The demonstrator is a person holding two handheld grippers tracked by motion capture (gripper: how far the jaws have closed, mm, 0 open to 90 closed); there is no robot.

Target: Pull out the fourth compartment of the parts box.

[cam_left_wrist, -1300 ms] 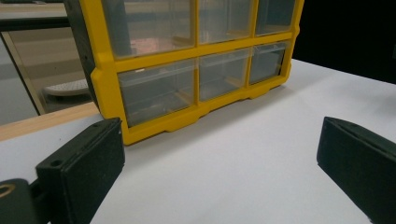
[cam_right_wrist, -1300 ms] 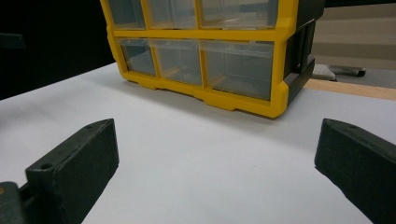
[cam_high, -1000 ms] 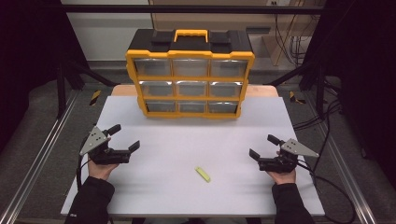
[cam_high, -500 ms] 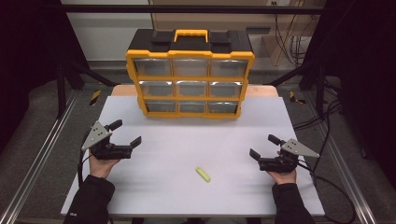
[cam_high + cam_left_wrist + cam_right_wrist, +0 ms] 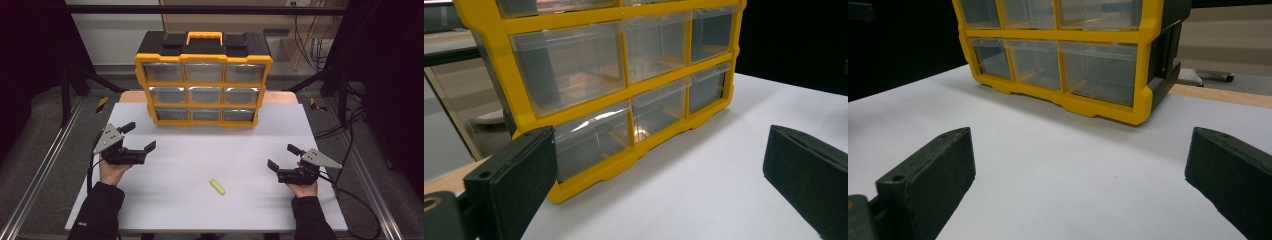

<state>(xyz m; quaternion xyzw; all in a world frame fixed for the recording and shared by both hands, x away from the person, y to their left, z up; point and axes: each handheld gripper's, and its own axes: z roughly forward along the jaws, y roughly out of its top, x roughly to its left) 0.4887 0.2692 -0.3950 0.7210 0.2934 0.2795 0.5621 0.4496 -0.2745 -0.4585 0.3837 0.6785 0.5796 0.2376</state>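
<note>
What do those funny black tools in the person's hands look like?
Each tool, left tool and right tool, is black with two thick, blocky jaws; close up, a jaw has a small round hole. A grey three-cornered plate dotted with tiny marks sits on top of each, and a black cable trails off behind. The person wears black long sleeves.

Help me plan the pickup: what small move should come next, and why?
Probably swing the right gripper inward and down toward the yellow-green piece. It lies flat and free on the white table, nearer this gripper than the left gripper, whose camera faces the drawer organizer. Both grippers stand open and empty.
</note>
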